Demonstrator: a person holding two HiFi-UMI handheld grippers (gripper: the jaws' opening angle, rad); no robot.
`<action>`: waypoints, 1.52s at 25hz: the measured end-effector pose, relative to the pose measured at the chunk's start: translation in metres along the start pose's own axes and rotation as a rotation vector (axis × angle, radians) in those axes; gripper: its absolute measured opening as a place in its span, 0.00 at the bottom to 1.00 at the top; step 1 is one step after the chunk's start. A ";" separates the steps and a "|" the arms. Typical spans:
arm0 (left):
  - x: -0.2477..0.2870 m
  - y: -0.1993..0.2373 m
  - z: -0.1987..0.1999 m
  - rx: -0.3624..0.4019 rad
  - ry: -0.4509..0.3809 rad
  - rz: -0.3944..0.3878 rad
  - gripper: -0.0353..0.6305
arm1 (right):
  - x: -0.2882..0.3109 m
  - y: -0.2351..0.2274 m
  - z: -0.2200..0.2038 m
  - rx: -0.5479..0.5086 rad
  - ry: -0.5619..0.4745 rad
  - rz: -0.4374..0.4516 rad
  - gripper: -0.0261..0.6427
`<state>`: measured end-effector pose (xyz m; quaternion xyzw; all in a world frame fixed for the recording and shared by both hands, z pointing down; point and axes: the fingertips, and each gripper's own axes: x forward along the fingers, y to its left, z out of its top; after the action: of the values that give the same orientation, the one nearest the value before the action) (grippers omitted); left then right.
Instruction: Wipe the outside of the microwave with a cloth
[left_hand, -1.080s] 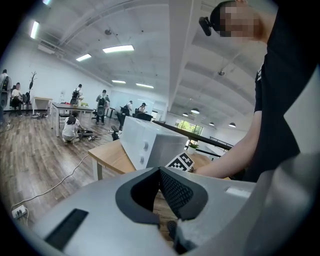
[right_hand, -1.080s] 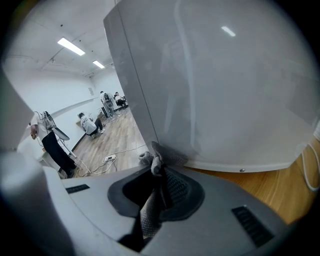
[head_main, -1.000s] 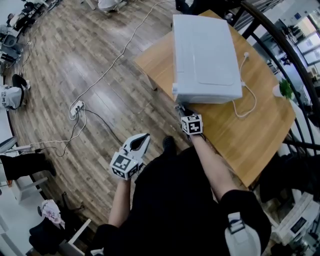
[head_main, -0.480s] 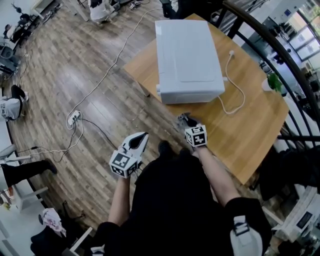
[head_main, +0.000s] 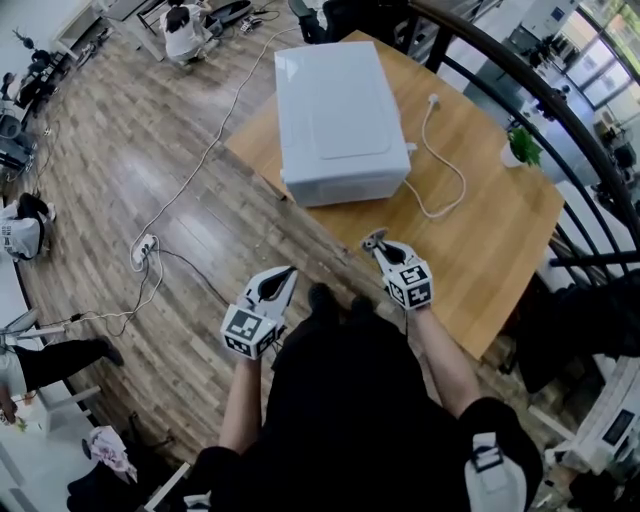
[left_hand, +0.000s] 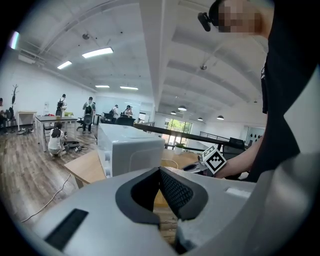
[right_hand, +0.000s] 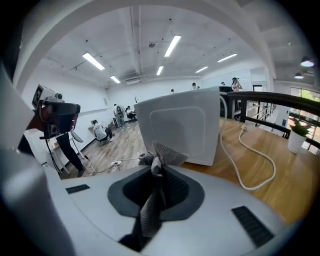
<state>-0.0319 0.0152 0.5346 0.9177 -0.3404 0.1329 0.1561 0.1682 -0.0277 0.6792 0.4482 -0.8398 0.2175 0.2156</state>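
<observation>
A white microwave stands on the wooden table, its back towards me, and shows again as the microwave and the microwave. My right gripper hovers over the table's near edge, a short way from the microwave, shut on a grey cloth that sticks out between its jaws. My left gripper hangs over the floor left of the table, jaws closed together with nothing in them.
The microwave's white power cord lies loose on the table to the right. A small potted plant stands at the far right. A black railing curves behind the table. A power strip and cables lie on the wooden floor.
My right gripper has drawn back from the microwave's near face with the cloth. The view has shifted, so the microwave sits further left. The left gripper has barely moved.
</observation>
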 end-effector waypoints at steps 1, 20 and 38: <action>0.001 -0.004 0.002 0.003 0.000 0.000 0.05 | -0.009 -0.003 0.000 0.014 -0.012 0.002 0.09; 0.047 -0.079 0.006 0.027 0.001 -0.026 0.05 | -0.108 -0.019 0.025 -0.063 -0.154 0.063 0.08; 0.056 -0.090 0.007 0.021 -0.005 -0.014 0.05 | -0.121 -0.016 0.030 -0.134 -0.144 0.065 0.07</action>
<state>0.0701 0.0448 0.5306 0.9219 -0.3329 0.1330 0.1468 0.2379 0.0274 0.5903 0.4199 -0.8799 0.1348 0.1768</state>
